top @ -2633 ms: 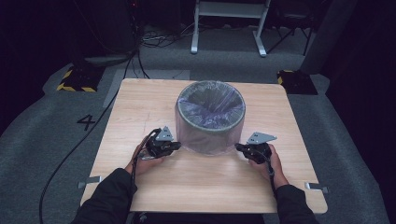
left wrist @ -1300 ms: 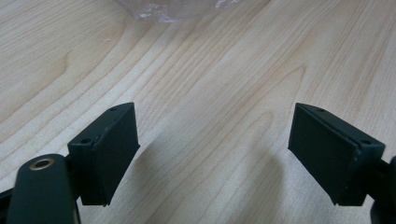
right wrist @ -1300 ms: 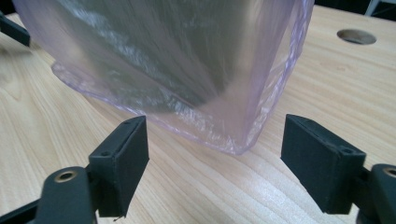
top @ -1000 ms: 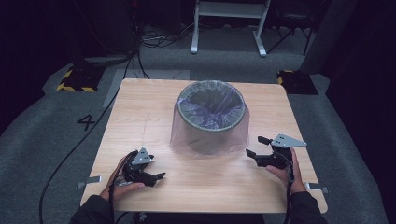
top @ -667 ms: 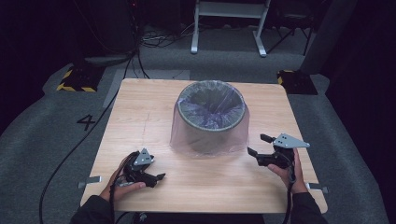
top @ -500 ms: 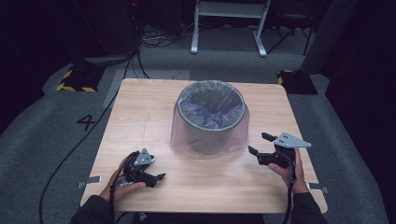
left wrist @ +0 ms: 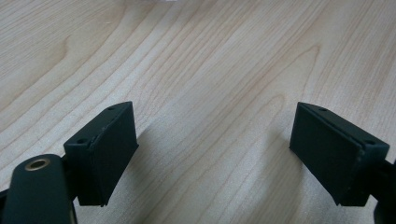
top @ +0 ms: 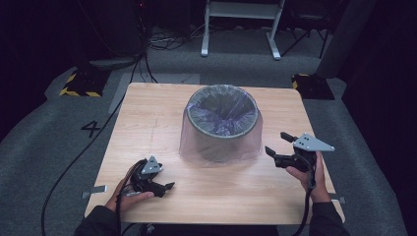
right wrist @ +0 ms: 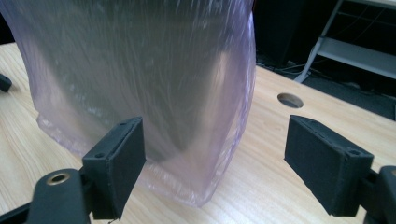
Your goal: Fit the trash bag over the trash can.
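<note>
A round grey bin (top: 222, 123) stands in the middle of the wooden table (top: 147, 123), lined with a thin purple plastic bag (top: 194, 142) whose skirt hangs down over the outside to the tabletop. My left gripper (top: 164, 189) rests low on the table near the front left, open, with bare wood between its jaws (left wrist: 212, 140). My right gripper (top: 276, 143) hovers just right of the bin, open, pointing at the bag (right wrist: 140, 84); nothing sits between its pads.
A small round hole (right wrist: 289, 100) pierces the tabletop beyond the bag. Cables, a white metal stand (top: 241, 24) and yellow-black striped blocks (top: 78, 83) lie on the grey floor around the table. Table edges run close by both hands.
Both grippers have drawn back from the bin's sides toward the front of the table. Over the last second the right gripper has lifted a little; the left has stayed put.
</note>
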`<state>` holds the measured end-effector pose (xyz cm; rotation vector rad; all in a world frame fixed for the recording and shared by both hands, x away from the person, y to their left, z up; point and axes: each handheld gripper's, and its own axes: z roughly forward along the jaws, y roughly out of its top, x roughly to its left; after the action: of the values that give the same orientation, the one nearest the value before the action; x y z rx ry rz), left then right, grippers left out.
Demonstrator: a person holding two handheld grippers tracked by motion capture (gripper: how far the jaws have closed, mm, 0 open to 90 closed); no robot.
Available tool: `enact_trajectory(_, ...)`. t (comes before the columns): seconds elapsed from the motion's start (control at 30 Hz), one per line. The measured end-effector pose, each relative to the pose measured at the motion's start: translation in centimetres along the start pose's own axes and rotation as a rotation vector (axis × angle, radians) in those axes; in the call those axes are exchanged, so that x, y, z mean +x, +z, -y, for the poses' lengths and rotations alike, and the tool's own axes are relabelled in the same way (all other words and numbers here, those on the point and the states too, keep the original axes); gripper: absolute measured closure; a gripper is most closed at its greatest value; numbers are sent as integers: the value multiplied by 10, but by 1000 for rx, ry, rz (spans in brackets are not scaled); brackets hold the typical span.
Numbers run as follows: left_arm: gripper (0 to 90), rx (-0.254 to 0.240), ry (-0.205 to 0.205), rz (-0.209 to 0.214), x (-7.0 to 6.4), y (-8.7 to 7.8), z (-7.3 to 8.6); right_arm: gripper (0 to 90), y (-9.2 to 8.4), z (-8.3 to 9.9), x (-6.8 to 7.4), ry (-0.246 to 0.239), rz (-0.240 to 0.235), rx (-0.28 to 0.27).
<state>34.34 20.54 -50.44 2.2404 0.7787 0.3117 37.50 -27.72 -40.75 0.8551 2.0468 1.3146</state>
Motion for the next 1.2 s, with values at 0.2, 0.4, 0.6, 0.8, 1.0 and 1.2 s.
enact_trajectory(0.2, 144, -1, 3, 2, 0, 1, 0, 210, -5, -20, -1, -25, -15, -28)
enact_trajectory(0.4, 145, -1, 2, 2, 0, 1, 0, 210, -2, -43, -5, -47, -31, -35)
enact_trajectory(0.6, 145, -2, 2, 2, 0, 1, 0, 209, 7, -61, -8, -58, -37, -26)
enact_trajectory(0.8, 145, -1, 2, 2, 0, 1, 0, 209, 15, -78, -7, -72, -56, -22)
enact_trajectory(1.0, 145, -1, 3, 2, 0, 1, -1, 209, 26, -94, -7, -80, -72, -9)
enact_trajectory(1.2, 145, -1, 4, 2, 0, 1, -1, 209, 39, -110, -6, -78, -85, 4)
